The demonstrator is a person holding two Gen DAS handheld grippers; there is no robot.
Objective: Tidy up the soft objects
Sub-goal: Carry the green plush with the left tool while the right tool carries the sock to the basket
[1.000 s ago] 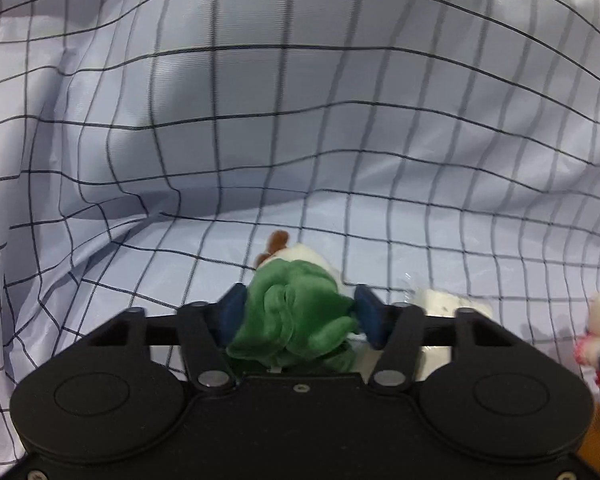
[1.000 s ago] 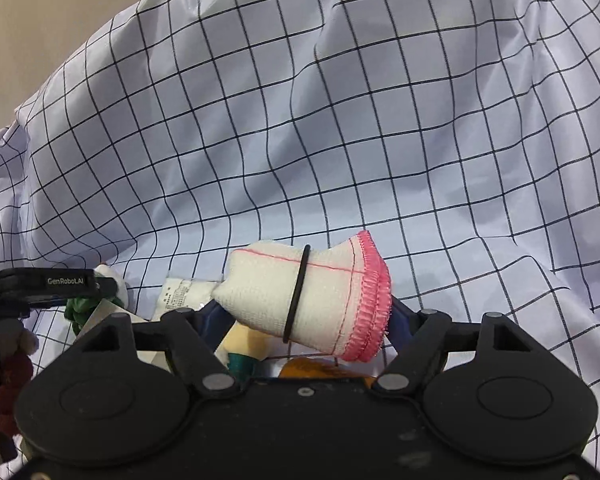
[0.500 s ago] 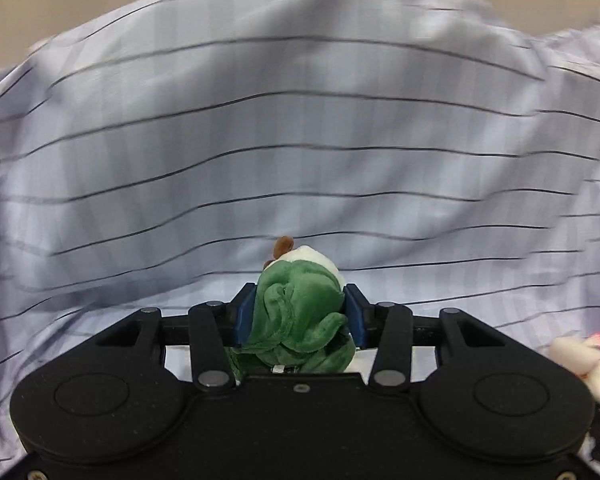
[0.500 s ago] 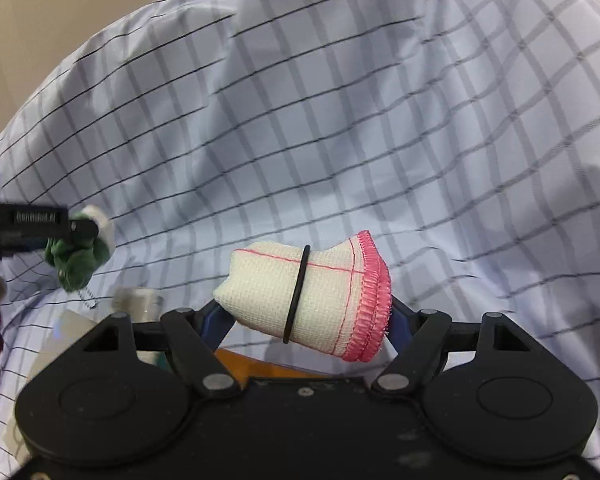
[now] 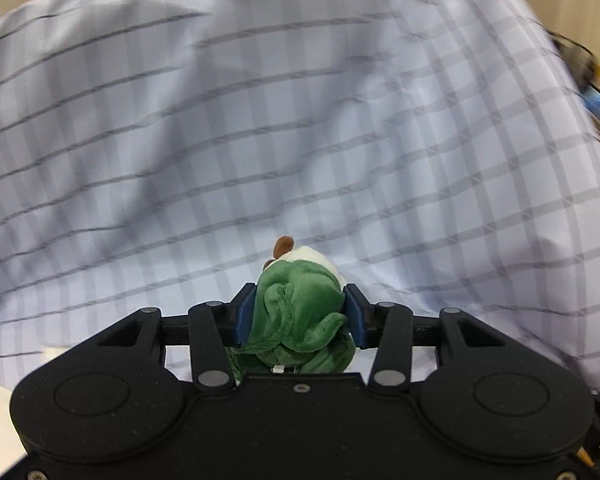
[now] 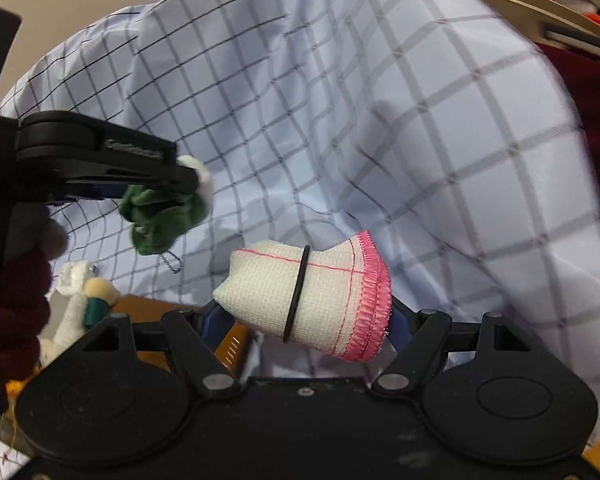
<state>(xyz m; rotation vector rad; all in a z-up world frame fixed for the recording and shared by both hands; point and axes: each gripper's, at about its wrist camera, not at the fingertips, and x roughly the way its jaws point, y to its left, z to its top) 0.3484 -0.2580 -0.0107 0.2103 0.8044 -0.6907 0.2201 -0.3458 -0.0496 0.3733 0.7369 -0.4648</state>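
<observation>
A green plush toy sits clamped in the left hand-held gripper, lifted above the checked cloth. A rolled white cloth with pink hem, ringed by a black band, is gripped by the right hand-held gripper.

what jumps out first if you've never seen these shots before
A rolled white cloth with a pink stitched hem and a black band sits clamped in the right gripper, low centre. The left gripper pinches a crumpled green plush toy. Behind both billows a pale grid-checked fabric sheet.
</observation>
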